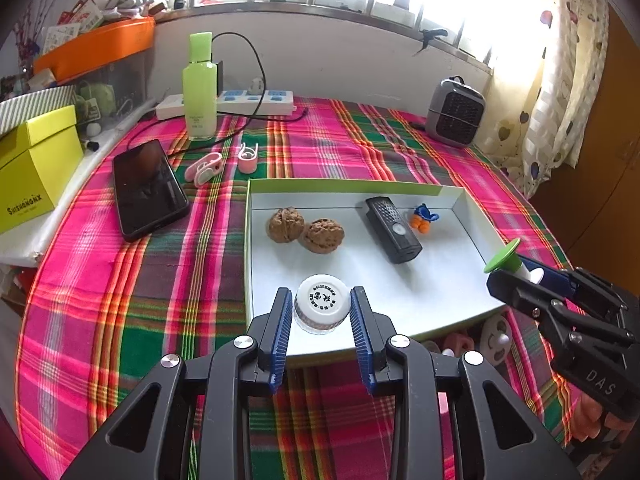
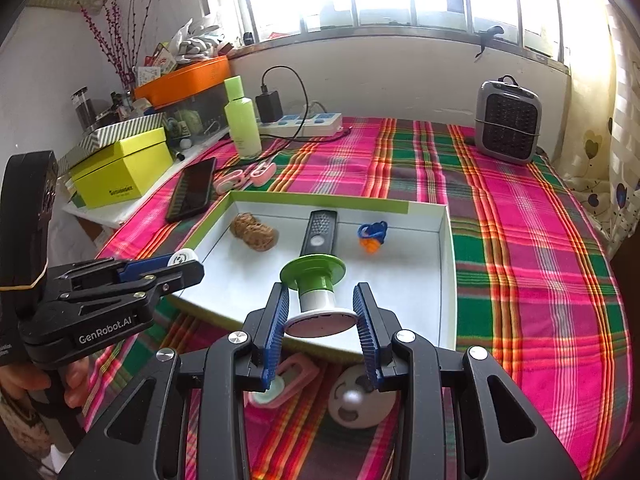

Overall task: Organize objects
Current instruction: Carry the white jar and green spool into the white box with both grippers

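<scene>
On the plaid tablecloth (image 1: 160, 288), my left gripper (image 1: 322, 312) is closed on a small jar with a white lid (image 1: 322, 300), its blue pads pressed against both sides, holding it over the near left corner of the shallow white tray (image 1: 460, 216). My right gripper (image 2: 322, 316) grasps a green-and-white spool-shaped piece (image 2: 316, 292) by its wide white end, the green disc pointing forward over the tray's near edge; from the left wrist view the same piece (image 1: 506, 258) shows at the tray's right side, clamped in the black fingers. Inside the tray lie two walnuts (image 1: 306, 230) touching each other at the left, a black remote (image 1: 394, 230) lying at a slant in the middle, and a small blue-and-orange toy (image 1: 424, 218) just beside it near the far right corner. Outside the tray, to its left, a black phone (image 1: 146, 188) rests face up with a cable running from it, and two pink clips (image 1: 224, 162) sit near it. A green bottle (image 1: 199, 88) stands upright in front of a white power strip (image 1: 240, 102) by the wall, a yellow box (image 1: 36, 168) sits at the far left, and a grey heater (image 1: 454, 114) stands at the far right corner. Under my right gripper, on the cloth beside the tray, lie a pink-framed item (image 2: 286, 384) and a round white face-printed thing (image 2: 360, 400).
</scene>
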Action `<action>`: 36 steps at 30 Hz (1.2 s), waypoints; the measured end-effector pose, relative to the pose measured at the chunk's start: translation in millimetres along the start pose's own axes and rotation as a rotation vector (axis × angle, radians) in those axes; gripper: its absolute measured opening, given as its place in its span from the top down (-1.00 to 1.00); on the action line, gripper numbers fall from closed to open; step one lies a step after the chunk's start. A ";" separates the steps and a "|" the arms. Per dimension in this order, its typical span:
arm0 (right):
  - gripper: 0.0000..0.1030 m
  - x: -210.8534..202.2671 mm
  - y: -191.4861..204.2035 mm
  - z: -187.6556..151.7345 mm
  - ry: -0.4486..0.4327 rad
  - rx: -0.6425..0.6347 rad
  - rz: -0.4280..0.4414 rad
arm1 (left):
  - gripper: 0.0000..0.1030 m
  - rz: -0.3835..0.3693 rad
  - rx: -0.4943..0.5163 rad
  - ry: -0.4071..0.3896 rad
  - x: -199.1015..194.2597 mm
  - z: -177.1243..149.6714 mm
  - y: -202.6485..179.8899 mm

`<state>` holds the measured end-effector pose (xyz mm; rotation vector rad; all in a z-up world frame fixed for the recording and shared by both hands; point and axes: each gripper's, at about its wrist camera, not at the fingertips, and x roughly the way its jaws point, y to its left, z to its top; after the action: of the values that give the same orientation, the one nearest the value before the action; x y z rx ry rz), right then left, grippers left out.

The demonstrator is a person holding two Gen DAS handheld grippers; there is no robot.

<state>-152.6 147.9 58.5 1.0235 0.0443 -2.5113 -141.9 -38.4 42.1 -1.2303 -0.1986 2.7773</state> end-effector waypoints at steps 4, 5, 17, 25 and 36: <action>0.32 10.4 -9.2 9.1 0.010 0.018 -0.034 | 0.46 0.008 0.001 0.005 8.4 4.9 0.9; 0.32 12.9 -11.6 11.0 0.014 0.025 -0.042 | 0.46 0.008 0.001 0.006 10.2 6.1 1.3; 0.32 45.0 -33.2 28.4 0.046 0.044 -0.118 | 0.46 0.029 -0.008 0.020 30.0 15.7 8.1; 0.32 63.6 -44.8 34.6 0.069 0.052 -0.152 | 0.46 0.029 -0.004 0.033 40.4 19.0 7.1; 0.32 83.0 -52.6 41.3 0.093 0.063 -0.177 | 0.46 0.042 0.019 0.031 50.0 24.3 1.4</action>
<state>-253.6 157.0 25.9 1.2096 0.0877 -2.6358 -193.5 -34.7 21.6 -1.2861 -0.1452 2.7863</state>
